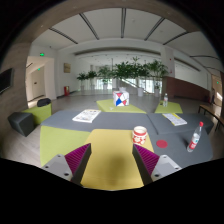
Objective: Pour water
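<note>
Beyond the table (pixel 60 130) stretches a wide lobby with a panelled ceiling, tall windows and a row of green potted plants (pixel 125 72) along the far side. A dark armchair (pixel 22 122) stands on the floor off to the left. Grey with yellow-green panels, the table fills the near ground, one yellow-green panel lying directly between the fingers. At its far edge stands a white box with red and blue markings (pixel 121 98), and a flat white sheet (pixel 86 116) lies to the left of it. Just ahead of the right finger sits a paper cup with a red pattern (pixel 140 136). Further right stands a small bottle with a red label (pixel 195 139). The gripper (pixel 113 160) hovers spread wide with nothing between its magenta pads (pixel 76 157).
</note>
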A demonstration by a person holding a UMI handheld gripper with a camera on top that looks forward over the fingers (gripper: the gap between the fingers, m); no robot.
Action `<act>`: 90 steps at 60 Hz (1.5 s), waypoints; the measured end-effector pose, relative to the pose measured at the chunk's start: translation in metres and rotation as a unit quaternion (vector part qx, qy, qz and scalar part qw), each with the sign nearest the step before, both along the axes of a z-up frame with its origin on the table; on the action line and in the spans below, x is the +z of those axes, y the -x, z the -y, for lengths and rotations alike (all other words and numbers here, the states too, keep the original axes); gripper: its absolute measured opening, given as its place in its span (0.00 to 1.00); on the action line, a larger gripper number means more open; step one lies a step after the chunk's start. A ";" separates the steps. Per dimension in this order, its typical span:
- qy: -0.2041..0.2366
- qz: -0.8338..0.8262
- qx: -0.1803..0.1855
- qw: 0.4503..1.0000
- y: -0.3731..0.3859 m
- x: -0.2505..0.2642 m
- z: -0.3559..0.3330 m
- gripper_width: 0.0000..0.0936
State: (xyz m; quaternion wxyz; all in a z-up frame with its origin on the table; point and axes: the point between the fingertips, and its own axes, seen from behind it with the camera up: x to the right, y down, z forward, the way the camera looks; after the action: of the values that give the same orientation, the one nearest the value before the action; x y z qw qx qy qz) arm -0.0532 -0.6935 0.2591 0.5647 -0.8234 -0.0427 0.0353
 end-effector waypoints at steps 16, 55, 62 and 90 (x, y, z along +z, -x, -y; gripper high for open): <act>0.037 0.021 -0.068 0.997 -0.128 -0.073 -0.008 0.91; 0.015 0.048 -0.229 0.972 -0.544 -0.175 -0.138 0.90; -0.005 0.044 -0.241 0.970 -0.579 -0.176 -0.170 0.88; -0.029 0.090 -0.268 0.959 -0.591 -0.162 -0.209 0.36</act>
State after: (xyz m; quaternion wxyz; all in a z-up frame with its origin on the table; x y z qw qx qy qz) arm 0.5377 -0.4843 0.0969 0.5706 -0.7880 0.1280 -0.1926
